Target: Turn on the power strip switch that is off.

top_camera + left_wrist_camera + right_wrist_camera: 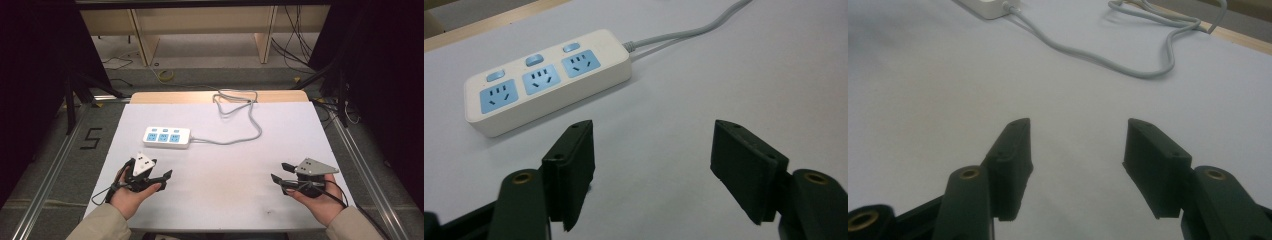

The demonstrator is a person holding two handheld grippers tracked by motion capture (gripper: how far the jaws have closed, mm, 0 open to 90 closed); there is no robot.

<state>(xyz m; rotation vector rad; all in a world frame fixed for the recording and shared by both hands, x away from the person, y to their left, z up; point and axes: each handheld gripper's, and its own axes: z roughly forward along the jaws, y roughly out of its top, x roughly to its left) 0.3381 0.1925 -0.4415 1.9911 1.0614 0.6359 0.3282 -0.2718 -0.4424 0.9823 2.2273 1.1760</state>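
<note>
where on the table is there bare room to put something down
Free: the wide white tabletop between the left gripper and right gripper, and the right side below the grey cable. Crowded: the far left, taken by the white power strip with blue sockets, and the far edge with cable loops.

You get even overhead light on the white table (225, 165), soft shadows, dark frame edges, slightly soft grainy focus throughout.
</note>
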